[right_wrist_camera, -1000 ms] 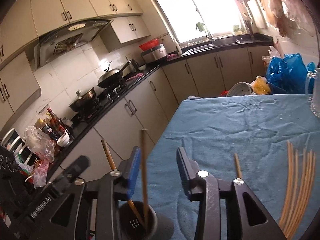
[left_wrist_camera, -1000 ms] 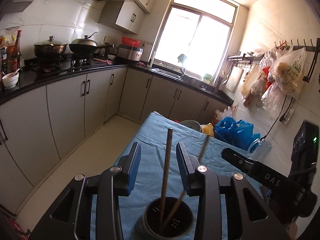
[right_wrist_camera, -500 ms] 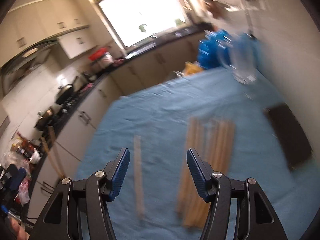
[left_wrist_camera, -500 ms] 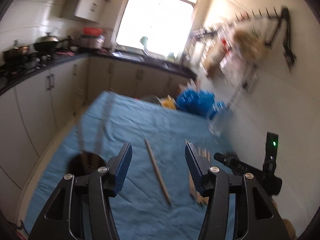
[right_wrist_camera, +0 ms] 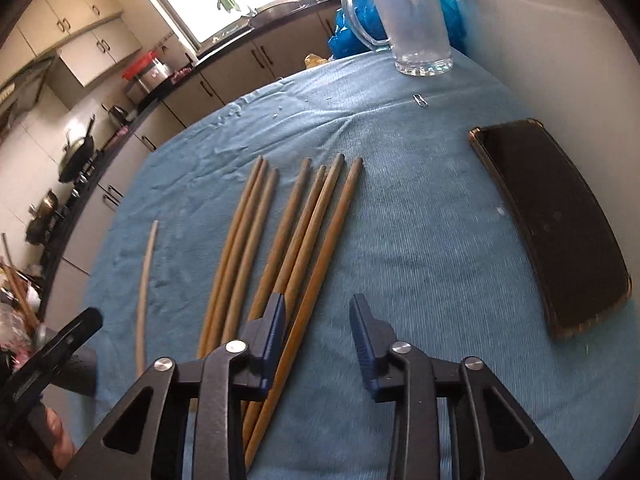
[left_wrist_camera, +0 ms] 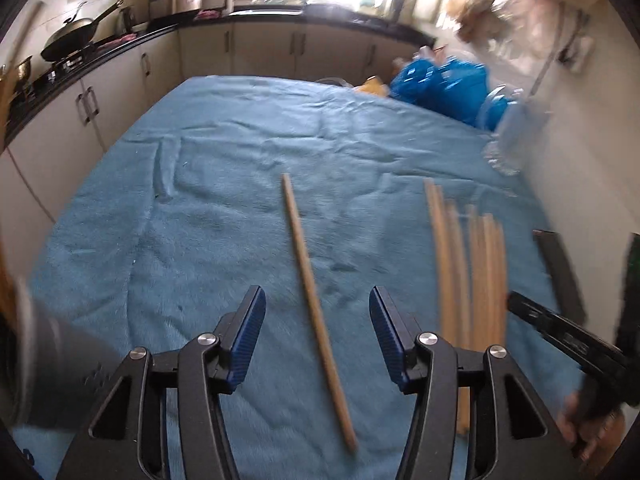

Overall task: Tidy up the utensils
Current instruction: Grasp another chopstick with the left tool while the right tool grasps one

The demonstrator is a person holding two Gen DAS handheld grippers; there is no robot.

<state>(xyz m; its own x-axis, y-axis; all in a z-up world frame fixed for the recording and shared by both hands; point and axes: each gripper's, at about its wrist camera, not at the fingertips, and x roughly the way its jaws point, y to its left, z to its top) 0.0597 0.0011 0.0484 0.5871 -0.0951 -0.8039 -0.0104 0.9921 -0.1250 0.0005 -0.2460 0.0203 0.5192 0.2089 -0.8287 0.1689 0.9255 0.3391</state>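
A single wooden chopstick [left_wrist_camera: 312, 308] lies on the blue cloth [left_wrist_camera: 224, 184], in line between the fingers of my open left gripper [left_wrist_camera: 316, 294], which hovers over it. Several more chopsticks [right_wrist_camera: 280, 248] lie side by side to its right. My right gripper [right_wrist_camera: 318, 304] is over their near ends, its jaws closing. The rightmost chopstick [right_wrist_camera: 332, 220] runs between the jaws beside the left pad, and no pad presses on it. The grey holder cup [left_wrist_camera: 48, 372] is a blur at the lower left of the left wrist view.
A clear glass jug [right_wrist_camera: 416, 20] stands at the cloth's far right corner. A black phone [right_wrist_camera: 552, 224] lies along the wall. A blue plastic bag [left_wrist_camera: 440, 84] sits beyond the table. Kitchen cabinets and a stove with a wok [left_wrist_camera: 68, 36] run along the left.
Both grippers swung away from the holder cup, to the right and down onto the chopsticks on the cloth. The left jaws widened; the right jaws widened, then narrowed.
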